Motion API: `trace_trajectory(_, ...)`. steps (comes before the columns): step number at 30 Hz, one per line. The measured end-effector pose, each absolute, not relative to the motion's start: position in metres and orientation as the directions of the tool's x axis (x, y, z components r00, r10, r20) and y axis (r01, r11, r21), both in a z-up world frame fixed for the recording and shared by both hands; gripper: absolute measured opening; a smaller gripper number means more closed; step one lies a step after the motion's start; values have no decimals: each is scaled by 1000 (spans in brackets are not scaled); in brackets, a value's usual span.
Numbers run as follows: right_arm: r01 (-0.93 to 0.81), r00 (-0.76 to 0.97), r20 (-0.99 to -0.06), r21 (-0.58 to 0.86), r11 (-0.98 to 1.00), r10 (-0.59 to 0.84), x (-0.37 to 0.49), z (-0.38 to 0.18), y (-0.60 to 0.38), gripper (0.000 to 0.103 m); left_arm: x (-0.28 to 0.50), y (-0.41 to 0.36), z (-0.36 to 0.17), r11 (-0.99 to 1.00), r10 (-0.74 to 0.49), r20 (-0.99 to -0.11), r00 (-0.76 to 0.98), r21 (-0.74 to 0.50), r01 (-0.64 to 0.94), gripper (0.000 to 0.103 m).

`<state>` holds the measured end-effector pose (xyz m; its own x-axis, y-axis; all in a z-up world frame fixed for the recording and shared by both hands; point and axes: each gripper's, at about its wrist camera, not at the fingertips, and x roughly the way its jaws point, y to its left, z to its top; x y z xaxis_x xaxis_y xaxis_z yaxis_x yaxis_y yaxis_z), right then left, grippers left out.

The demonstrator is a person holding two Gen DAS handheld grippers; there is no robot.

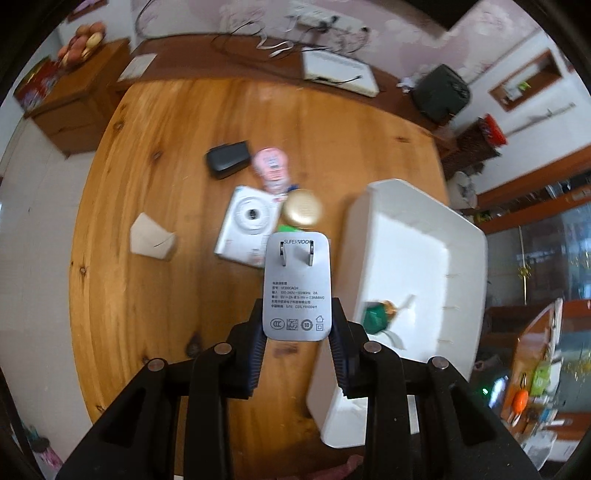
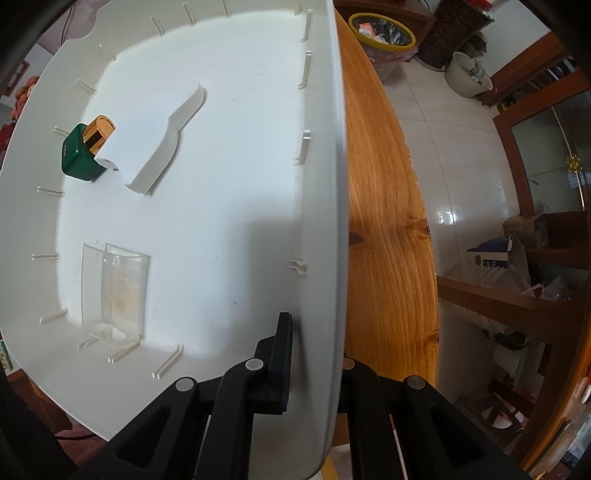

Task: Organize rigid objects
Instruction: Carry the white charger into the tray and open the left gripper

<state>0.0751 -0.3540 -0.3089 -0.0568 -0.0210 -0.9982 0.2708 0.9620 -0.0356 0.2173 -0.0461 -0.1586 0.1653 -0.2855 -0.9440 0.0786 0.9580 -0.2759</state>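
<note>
My left gripper (image 1: 297,325) is shut on a grey wall charger (image 1: 295,284), held prongs-up above the wooden table (image 1: 147,184). Below it lie a white camera (image 1: 247,225), a gold round case (image 1: 301,212), a pink bottle (image 1: 271,168), a black case (image 1: 227,158) and a folded card (image 1: 151,240). The white bin (image 1: 413,258) stands to the right, holding a green bottle with a gold cap (image 1: 376,315). My right gripper (image 2: 314,354) is shut on the bin's rim (image 2: 325,221); inside lie the green bottle (image 2: 83,153), a white flat piece (image 2: 162,136) and a clear plastic box (image 2: 114,291).
A white box (image 1: 340,72) and cables lie at the table's far end. A side cabinet with fruit (image 1: 79,44) stands at the far left. Right of the table (image 2: 384,221) are a tiled floor, a yellow-rimmed waste bin (image 2: 382,31) and shelving (image 2: 535,295).
</note>
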Motion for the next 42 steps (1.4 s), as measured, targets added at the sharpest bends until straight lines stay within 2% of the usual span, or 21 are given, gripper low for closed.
trace_trajectory(13, 262, -41, -999, 12, 965, 24, 70, -310, -362, 9, 183, -109, -143, 938, -307, -940, 147, -273, 216, 34)
trace_trajectory(20, 222, -46, -998, 19, 975, 30, 72, -311, -363, 9, 166, -131, -161, 936, -277, -957, 92, -247, 250, 34)
trace_trajectory(32, 158, -28, -998, 51, 986, 56, 68, -311, -362, 9, 146, -150, -216, 954, -203, -979, -22, -203, 222, 34)
trace_trajectory(42, 138, -30, -997, 65, 988, 69, 68, -310, -361, 9, 137, -160, -231, 960, -158, -987, -43, -163, 227, 34)
